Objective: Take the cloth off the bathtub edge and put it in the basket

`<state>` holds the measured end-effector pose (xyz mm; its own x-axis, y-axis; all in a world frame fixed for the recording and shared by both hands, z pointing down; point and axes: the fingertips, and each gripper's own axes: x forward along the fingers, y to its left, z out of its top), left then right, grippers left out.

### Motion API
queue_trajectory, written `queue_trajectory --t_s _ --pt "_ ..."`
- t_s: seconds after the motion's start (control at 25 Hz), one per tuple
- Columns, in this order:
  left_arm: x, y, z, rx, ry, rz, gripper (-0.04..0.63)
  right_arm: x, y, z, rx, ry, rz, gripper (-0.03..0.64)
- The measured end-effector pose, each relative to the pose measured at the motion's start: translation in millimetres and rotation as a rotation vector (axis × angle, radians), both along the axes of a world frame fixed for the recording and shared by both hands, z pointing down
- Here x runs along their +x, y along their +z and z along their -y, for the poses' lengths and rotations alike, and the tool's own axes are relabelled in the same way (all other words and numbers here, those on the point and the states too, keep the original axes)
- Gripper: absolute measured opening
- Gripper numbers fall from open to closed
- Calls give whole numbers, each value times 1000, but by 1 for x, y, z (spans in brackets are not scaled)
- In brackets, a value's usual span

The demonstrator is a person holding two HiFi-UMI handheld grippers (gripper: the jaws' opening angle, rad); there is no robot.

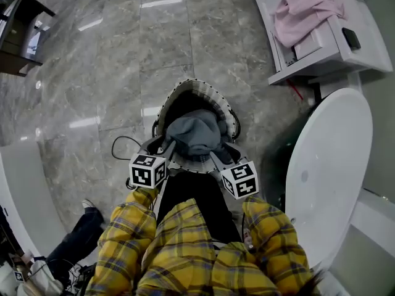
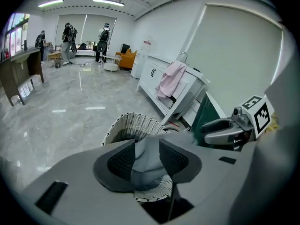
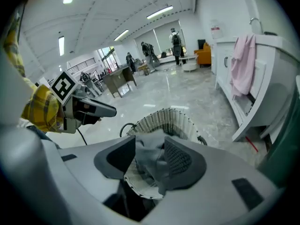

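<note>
A grey cloth (image 1: 196, 131) lies bunched over the near side of a round woven basket (image 1: 196, 90) on the marble floor. Both grippers are at the basket's near rim. My left gripper (image 1: 165, 145) is at the cloth's left side and my right gripper (image 1: 223, 153) at its right. In the left gripper view the jaws of the left gripper (image 2: 147, 158) stand apart with the cloth (image 2: 146, 168) hanging loosely between them over the basket (image 2: 133, 125). In the right gripper view the right gripper (image 3: 150, 156) is also open, with cloth (image 3: 149, 165) draped against one pad above the basket (image 3: 164, 121).
A white bathtub (image 1: 330, 165) stands close on the right. Behind it is a white cabinet (image 1: 321, 48) with a pink cloth (image 1: 302, 8) draped on it. A black cable (image 1: 120, 143) loops on the floor left of the basket. A dark desk (image 1: 18, 36) is far left.
</note>
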<state>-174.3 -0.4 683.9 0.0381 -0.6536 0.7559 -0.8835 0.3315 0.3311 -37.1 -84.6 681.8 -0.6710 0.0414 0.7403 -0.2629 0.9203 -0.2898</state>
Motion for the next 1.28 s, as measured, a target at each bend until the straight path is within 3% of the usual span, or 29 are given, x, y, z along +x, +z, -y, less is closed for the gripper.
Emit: queue_trajectory --t_s 0.12,0.24,0.4,1.28 --pt "-1 -13 5 47 -16 4 153 -4 -16 5 38 16 41 201" --pt "-2 -31 6 95 -42 3 123 -6 -29 5 64 17 53 109" --pt "0 -59 12 167 -73 53 53 0 -52 19 106 55 98 44" --pt "3 -255 36 528 -122 292 32 5 -242 56 273 230 447 35"
